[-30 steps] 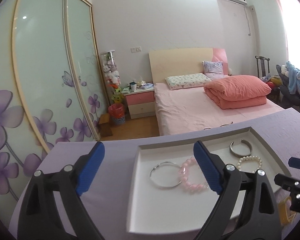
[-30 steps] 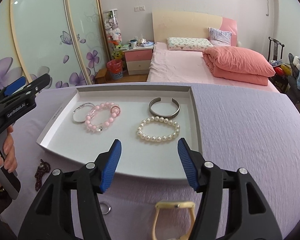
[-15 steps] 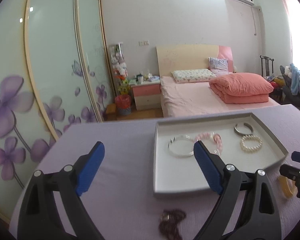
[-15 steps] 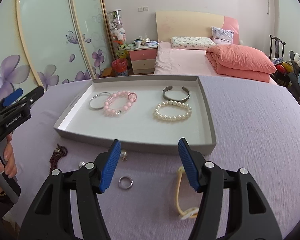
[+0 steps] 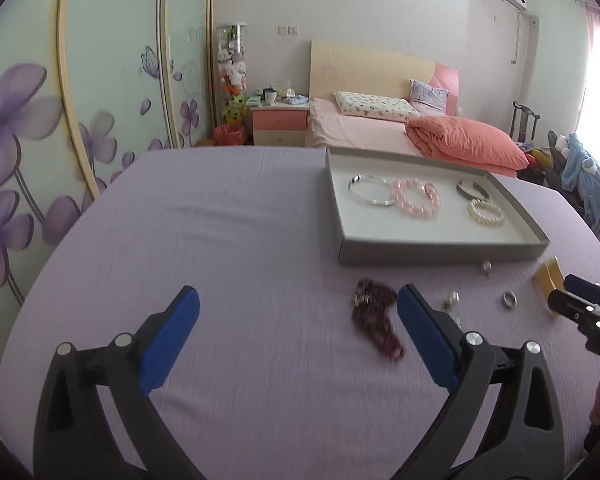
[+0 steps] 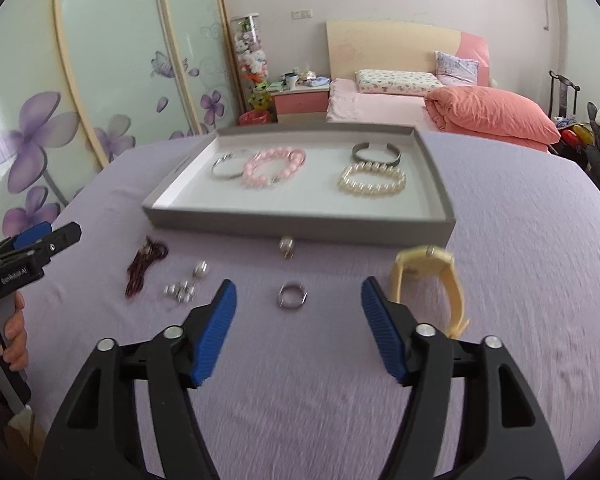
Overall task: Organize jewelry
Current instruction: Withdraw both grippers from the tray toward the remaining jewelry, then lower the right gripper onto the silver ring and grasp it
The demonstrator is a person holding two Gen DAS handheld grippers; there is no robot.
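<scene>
A grey tray [image 6: 300,222] [image 5: 440,250] on the purple cloth holds a silver bangle [image 6: 226,165], a pink bead bracelet [image 6: 274,167], a grey cuff [image 6: 376,153] and a pearl bracelet [image 6: 372,179]. In front of it lie a dark red bead necklace [image 6: 144,264] [image 5: 374,318], small pearl earrings [image 6: 180,290], a pearl ring [image 6: 287,246], a silver ring [image 6: 292,297] and a cream watch [image 6: 428,284]. My right gripper [image 6: 298,330] is open and empty, just short of the silver ring. My left gripper [image 5: 298,338] is open and empty, left of the necklace.
The table's cloth [image 5: 220,240] stretches left of the tray. Beyond the table are a pink bed [image 6: 440,108], a nightstand [image 6: 300,100] and flowered sliding wardrobe doors [image 5: 80,80].
Both grippers have pulled back from the tray toward me. The loose jewelry in front of the tray has come into view. Both stay open and empty.
</scene>
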